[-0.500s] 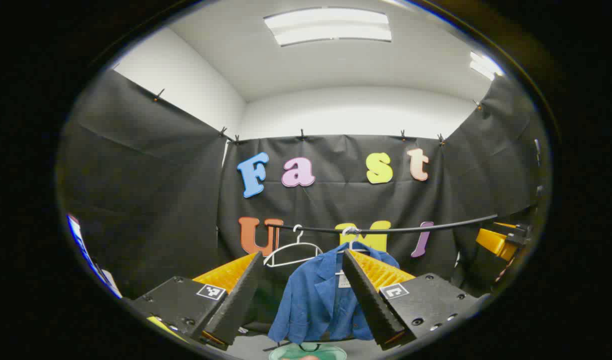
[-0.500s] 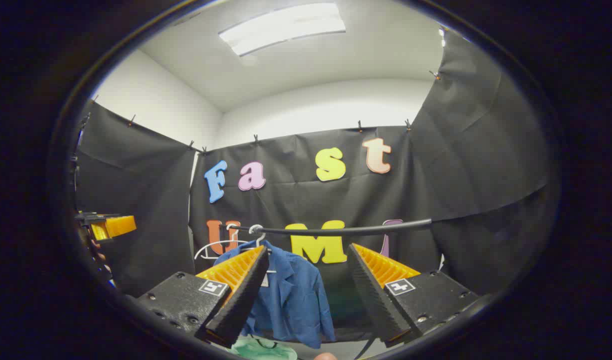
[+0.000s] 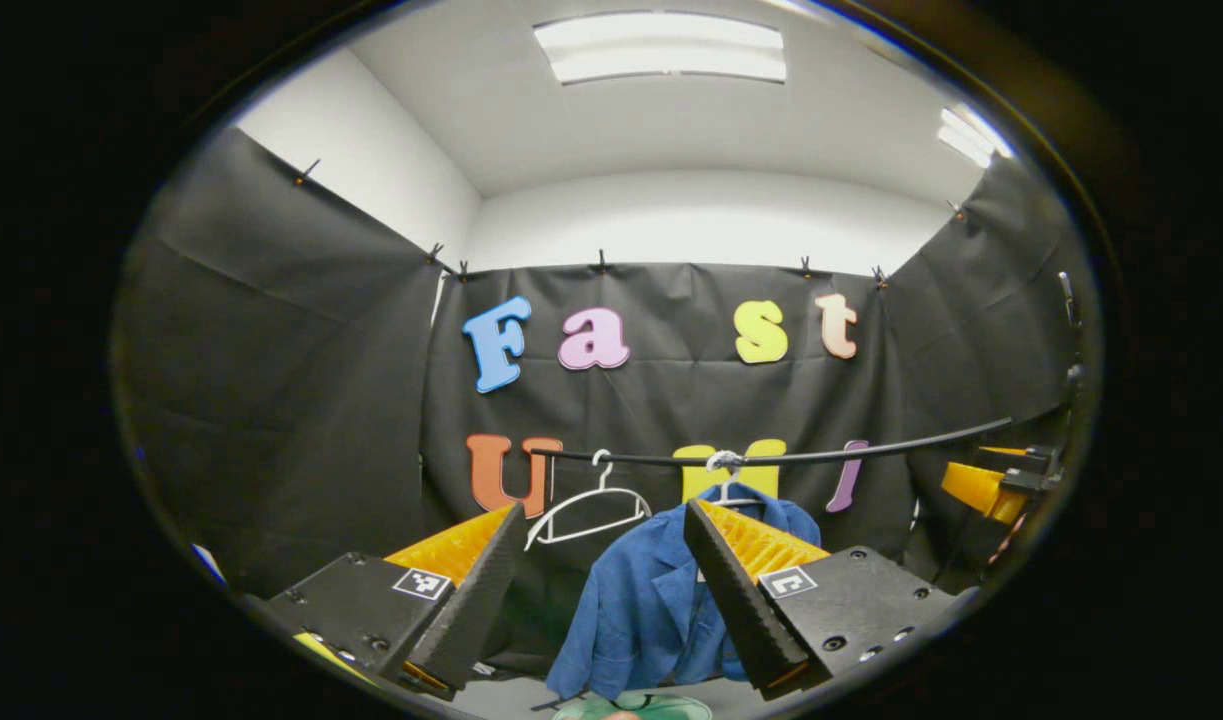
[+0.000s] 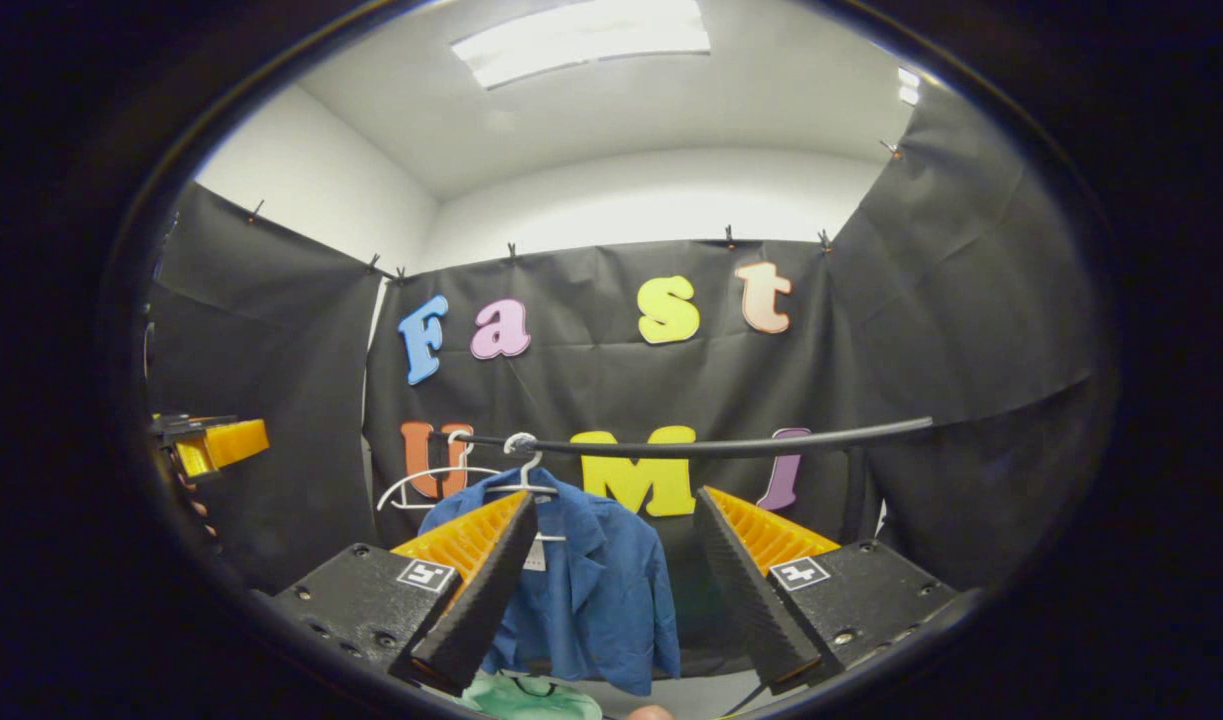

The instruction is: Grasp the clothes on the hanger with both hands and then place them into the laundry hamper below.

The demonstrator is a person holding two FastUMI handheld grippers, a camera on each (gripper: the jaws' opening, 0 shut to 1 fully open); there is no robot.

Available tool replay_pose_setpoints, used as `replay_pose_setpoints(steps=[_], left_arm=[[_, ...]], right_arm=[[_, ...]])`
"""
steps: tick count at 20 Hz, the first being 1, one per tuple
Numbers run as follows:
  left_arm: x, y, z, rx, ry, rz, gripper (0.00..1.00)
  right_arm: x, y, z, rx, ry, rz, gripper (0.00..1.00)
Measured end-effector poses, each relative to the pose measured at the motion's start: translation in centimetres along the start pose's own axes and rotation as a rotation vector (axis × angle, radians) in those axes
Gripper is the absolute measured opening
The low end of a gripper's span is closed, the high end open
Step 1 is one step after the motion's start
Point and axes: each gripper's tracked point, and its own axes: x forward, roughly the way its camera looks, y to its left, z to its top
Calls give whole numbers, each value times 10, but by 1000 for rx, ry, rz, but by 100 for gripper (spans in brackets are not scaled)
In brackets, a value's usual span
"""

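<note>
Left gripper view and right gripper view alike show the task barely begun. A black rail [image 3: 821, 458] is seen across the booth, and from it a blue jacket [image 3: 641, 600] hangs on a white hanger [image 4: 523, 478], beside a bare hanger [image 3: 586, 505]. The green hamper [image 4: 526, 697] is glimpsed below the jacket. The left gripper [image 3: 601, 590] and right gripper [image 4: 611, 590] are held spread apart, empty, well short of the jacket. Grasping, lifting off and lowering are judged still to be done.
</note>
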Motion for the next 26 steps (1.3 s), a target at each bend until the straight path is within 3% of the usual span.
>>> replay_pose_setpoints(steps=[8, 10, 16, 21, 25, 26], left_arm=[[14, 9, -24, -42, 35, -64, 92], [16, 7, -32, -45, 46, -79, 100], [31, -15, -70, -63, 114, -193, 100], [53, -47, -119, -82, 186, -247, 100], [85, -69, -170, -78, 253, -238, 96], [94, -74, -181, -79, 265, -226, 100]], right_arm=[[13, 33, -20, -17, 34, -49, 99], [17, 44, -33, -12, 60, -64, 99], [35, 68, -78, -8, 156, -114, 99], [68, 61, -122, 12, 228, -133, 99], [112, 47, -170, 26, 298, -119, 99], [125, 44, -183, 27, 315, -111, 99]])
